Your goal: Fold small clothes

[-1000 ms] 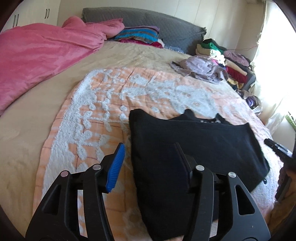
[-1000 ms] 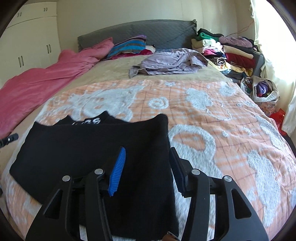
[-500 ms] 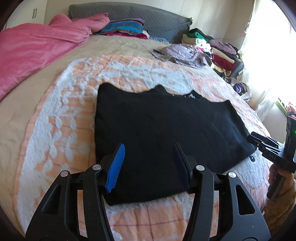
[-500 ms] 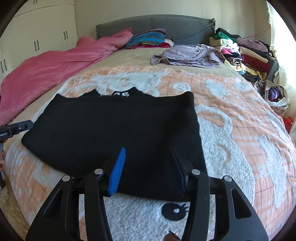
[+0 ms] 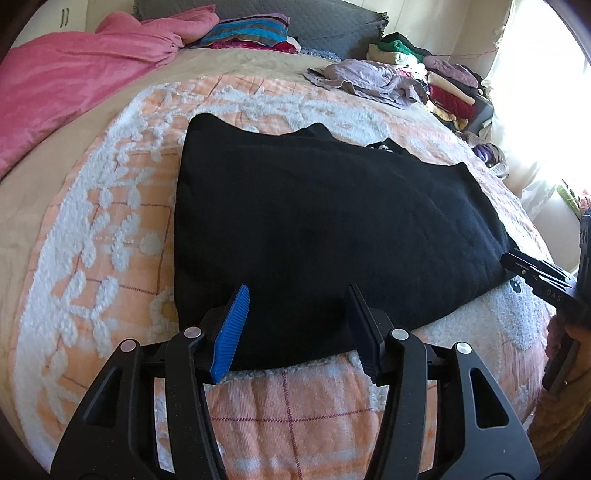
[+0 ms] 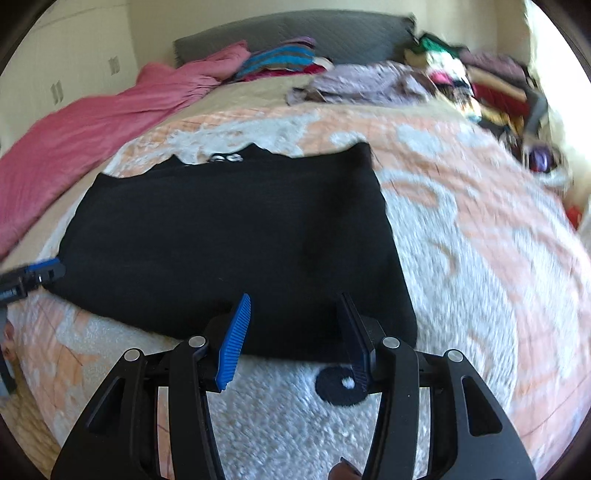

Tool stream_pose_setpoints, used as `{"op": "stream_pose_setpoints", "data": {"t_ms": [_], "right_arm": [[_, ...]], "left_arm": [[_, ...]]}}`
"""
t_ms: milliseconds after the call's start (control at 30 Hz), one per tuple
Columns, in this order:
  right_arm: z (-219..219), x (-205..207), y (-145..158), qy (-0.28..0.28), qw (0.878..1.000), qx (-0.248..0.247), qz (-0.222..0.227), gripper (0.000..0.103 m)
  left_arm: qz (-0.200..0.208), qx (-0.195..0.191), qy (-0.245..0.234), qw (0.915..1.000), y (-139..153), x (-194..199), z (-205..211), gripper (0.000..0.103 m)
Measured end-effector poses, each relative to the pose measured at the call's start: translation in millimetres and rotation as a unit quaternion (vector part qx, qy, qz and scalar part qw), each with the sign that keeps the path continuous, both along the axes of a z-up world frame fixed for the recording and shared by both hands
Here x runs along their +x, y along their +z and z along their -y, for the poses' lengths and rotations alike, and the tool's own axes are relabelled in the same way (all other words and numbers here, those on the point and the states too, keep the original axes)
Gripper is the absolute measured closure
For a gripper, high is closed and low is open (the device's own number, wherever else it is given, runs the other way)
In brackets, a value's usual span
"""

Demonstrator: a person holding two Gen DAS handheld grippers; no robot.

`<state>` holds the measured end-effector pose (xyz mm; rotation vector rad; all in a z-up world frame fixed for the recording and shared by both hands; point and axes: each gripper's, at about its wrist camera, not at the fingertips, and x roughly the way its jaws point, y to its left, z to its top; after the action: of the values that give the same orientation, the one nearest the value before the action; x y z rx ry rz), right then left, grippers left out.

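A black garment (image 5: pixel 325 229) (image 6: pixel 229 243) lies flat on the orange and white bedspread (image 5: pixel 110 229), its neckline with white print toward the headboard. My left gripper (image 5: pixel 297 291) hovers open over the garment's near left hem, nothing between its blue pads. My right gripper (image 6: pixel 293 299) stands open over the near right hem, also holding nothing. In each wrist view the other gripper shows at the picture's side, the right gripper (image 5: pixel 535 275) beside the garment's right corner and the left gripper (image 6: pixel 29 277) beside its left corner.
A pink blanket (image 5: pixel 74 81) is bunched along the left of the bed. A crumpled lilac garment (image 5: pixel 369 79) and striped folded clothes (image 5: pixel 247 35) lie near the grey headboard. Stacked clothes (image 5: pixel 447 88) sit at the far right by the bright window.
Both grippers have drawn back toward the bed's near edge and tilted down. The garment's near hem, before under the frames' bottom, now lies right at the fingertips. Jaw openings look the same.
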<state>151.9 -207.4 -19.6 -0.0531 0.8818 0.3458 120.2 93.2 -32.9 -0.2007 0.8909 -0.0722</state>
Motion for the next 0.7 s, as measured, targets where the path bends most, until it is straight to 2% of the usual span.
{"op": "stream_pose_setpoints", "data": {"t_ms": [133,433,567,700], "right_arm": [[9,-4,-6,-0.005,1.000,0.016,-0.007,0.056],[14,-12,-10,-0.013,1.000,0.019,0.000,0.055],[16,-15,-9,-0.020,0.999,0.025,0.002,0.055],[18,-19,-7,-0.028,0.999,0.034,0.006,0.055]], "left_arm": [[0.000,0.004,0.002,1.0000,-5,-4,2,0.058],[0.001,0.003,0.010,1.0000,-4,-10,2,0.058],[0.008,-0.012,0.019,0.9997,0,-16,1,0.058],[0.010,-0.009,0.017,0.9998,3,-19,4,0.054]]}}
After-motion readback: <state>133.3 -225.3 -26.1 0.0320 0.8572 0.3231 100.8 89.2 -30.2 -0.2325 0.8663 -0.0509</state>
